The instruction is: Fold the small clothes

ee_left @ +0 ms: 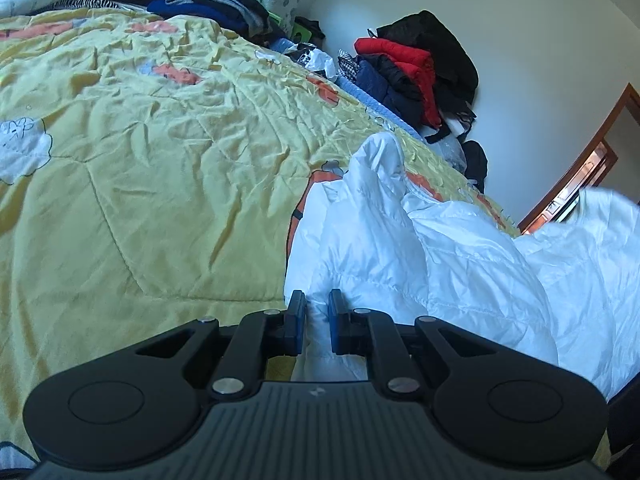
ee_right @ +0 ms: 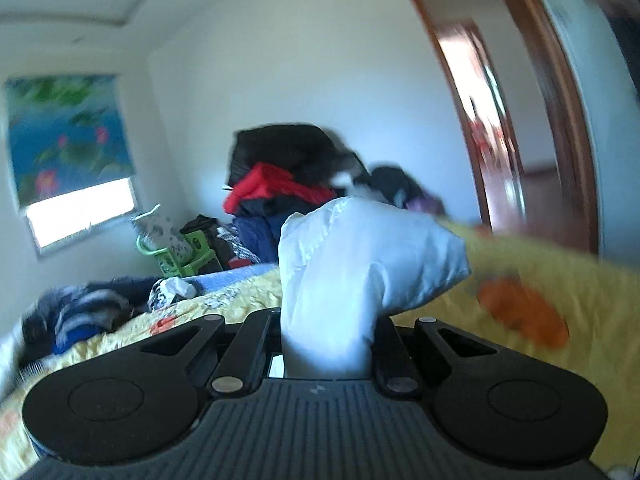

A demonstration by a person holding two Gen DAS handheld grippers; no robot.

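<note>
My left claw (ee_left: 317, 322) is clenched on a fold of the white jacket (ee_left: 420, 248); the fabric passes between the blue pads (ee_left: 297, 326) and fills the narrow gap between them. My right claw (ee_right: 326, 344) is likewise clamped on the same white jacket (ee_right: 360, 256), with a bunched wad of cloth rising out of the jaws and hiding the pads themselves. The right wrist view is smeared, so detail there is poor.

Step in hand, as I judge it: carrying one held part of the jacket over to make a fold. To do it well, I should keep both grips firm, keep the cloth taut between the claws so no slack creases form, and lay the lifted part square onto the part resting on the bed before letting go.

Condition of the jacket: white, shiny, quilted with stitched seams, thin and slippery-looking, so likely to slide out of a loose grip. It lies crumpled on the yellow quilt (ee_left: 140, 160) just beyond my left claw, near the bed's edge, not yet folded flat.

Farther from the jacket, dark folded clothes (ee_left: 216, 4) sit at the far end of the quilt. Beyond the bed's edge, a heap of red and black coats (ee_left: 416, 64) stands against the wall, near a wooden door frame (ee_left: 592, 160).
</note>
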